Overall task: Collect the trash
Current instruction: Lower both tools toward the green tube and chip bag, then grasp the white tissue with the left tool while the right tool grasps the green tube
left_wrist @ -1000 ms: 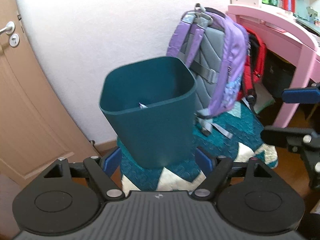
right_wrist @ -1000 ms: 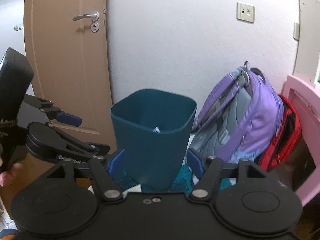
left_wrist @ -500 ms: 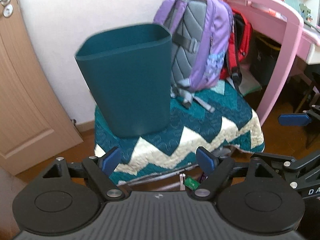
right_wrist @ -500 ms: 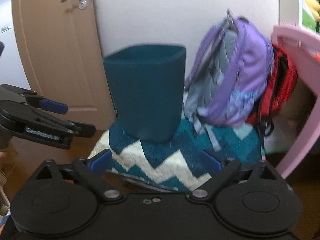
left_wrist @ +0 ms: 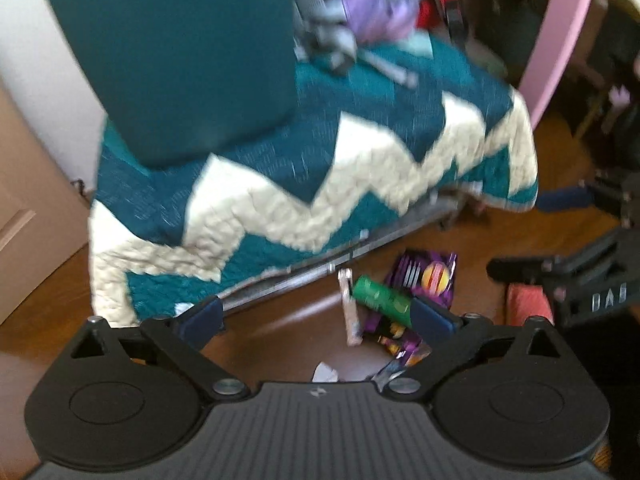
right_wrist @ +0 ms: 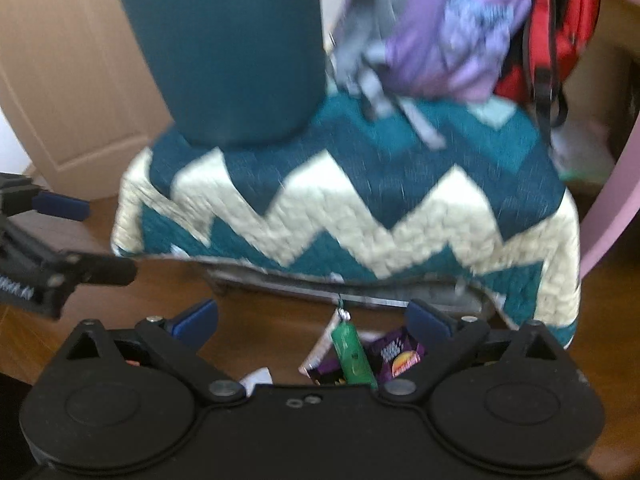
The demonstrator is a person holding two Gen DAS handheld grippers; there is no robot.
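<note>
Both hand-held grippers (left_wrist: 318, 314) (right_wrist: 312, 320) wide open

left claw (left_wrist: 318, 316): black, blue pads | right claw (right_wrist: 312, 318): same

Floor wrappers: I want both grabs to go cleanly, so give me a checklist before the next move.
1. Left hand-held gripper open, nothing between the jaws, which have just been opening: ok.
2. Right hand-held gripper likewise: ok.
3. Green wrapper in view on the floor: ok.
4. Purple wrapper lying under it: ok.
5. Teal bin upright on the quilt: ok.
6. Pictures sharp enough to aim: not ok, blurred.
</note>
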